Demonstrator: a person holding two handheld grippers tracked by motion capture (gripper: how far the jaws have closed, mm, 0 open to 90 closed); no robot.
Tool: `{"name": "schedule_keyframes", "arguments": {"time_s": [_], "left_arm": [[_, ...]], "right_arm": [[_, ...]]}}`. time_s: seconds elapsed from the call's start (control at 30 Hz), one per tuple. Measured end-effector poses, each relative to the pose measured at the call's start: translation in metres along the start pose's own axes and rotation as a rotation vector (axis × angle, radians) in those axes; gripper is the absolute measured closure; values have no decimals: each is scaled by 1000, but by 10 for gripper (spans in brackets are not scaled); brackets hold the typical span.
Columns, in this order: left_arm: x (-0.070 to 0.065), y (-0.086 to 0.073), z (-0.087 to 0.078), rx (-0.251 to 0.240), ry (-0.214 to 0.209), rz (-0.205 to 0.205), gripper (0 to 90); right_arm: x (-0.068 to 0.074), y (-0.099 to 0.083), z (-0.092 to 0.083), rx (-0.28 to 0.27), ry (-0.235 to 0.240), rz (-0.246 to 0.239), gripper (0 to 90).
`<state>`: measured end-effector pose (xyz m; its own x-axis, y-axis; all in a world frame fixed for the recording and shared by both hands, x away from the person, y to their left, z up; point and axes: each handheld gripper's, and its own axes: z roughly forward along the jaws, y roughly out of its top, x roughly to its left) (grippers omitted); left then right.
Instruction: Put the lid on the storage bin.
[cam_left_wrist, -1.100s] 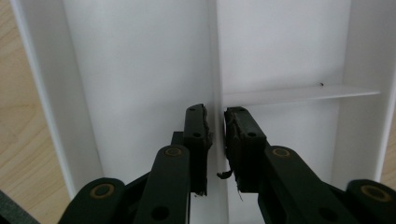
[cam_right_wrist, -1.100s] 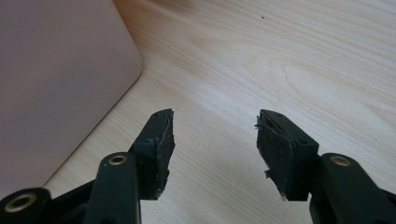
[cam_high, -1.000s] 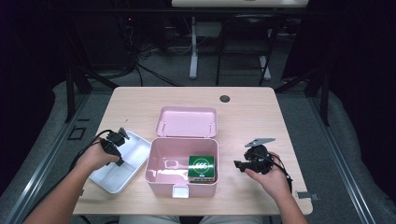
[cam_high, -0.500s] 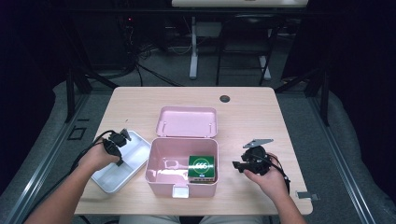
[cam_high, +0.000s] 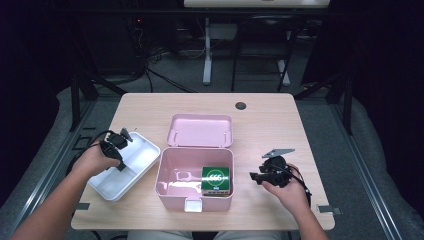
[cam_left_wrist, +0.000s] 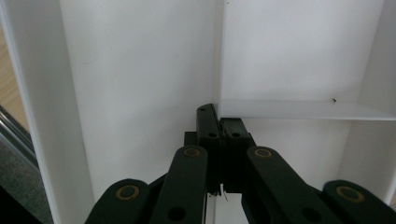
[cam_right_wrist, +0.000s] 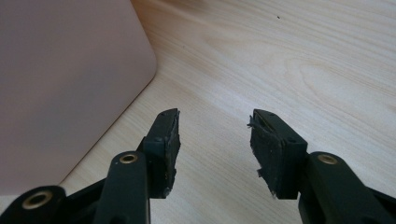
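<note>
A white divided tray (cam_high: 145, 150) lies at the table's left, and in the left gripper view its inner walls (cam_left_wrist: 140, 70) surround the jaws. My left gripper (cam_high: 121, 162) (cam_left_wrist: 219, 126) is shut on the tray's thin divider wall, where it meets a cross partition (cam_left_wrist: 299, 109). An open pink box (cam_high: 170, 172) with its lid (cam_high: 201, 130) laid back sits mid-table and holds a green packet (cam_high: 216, 178). My right gripper (cam_high: 252, 176) (cam_right_wrist: 215, 128) is open just right of the box (cam_right_wrist: 60, 84), low over the wood. Its jaws have just closed a little, with nothing between them.
The wooden table (cam_high: 270, 125) has a dark round grommet (cam_high: 241, 106) near its far edge. Bare wood (cam_right_wrist: 289, 60) lies ahead of the right gripper. Dark stands and cables are on the floor beyond the table.
The left gripper's jaws have come together on the tray's divider. The left hand has risen slightly, with the tray's near side lifting with it. The right hand has stayed put.
</note>
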<state>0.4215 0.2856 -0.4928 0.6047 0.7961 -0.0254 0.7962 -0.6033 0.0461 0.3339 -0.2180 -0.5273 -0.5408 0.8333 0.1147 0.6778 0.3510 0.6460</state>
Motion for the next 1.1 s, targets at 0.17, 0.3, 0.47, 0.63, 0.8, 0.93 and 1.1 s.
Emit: {"name": "schedule_keyframes", "arguments": {"time_s": [0.17,0.3,0.47,0.63,0.8,0.93,1.1], "left_arm": [[2,-5,-16,-11,15,24,891],[2,-8,-30,-21,35,96,890],[-1,-11,-48,-27,51,203,890],[-9,-13,-61,-5,71,353,890],[-15,-13,-72,-1,82,411,890],[-19,-10,-79,0,84,433,890],[-23,-7,-86,-7,85,453,890]], "right_arm": [[-1,0,0,-3,-4,-2,518],[-1,0,0,5,-7,1,518],[-1,0,1,2,-6,-5,519],[-2,-1,1,10,-11,7,518],[-3,-1,1,9,-13,5,518],[-3,-1,1,10,-9,8,518],[-5,-2,0,1,-4,16,519]]}}
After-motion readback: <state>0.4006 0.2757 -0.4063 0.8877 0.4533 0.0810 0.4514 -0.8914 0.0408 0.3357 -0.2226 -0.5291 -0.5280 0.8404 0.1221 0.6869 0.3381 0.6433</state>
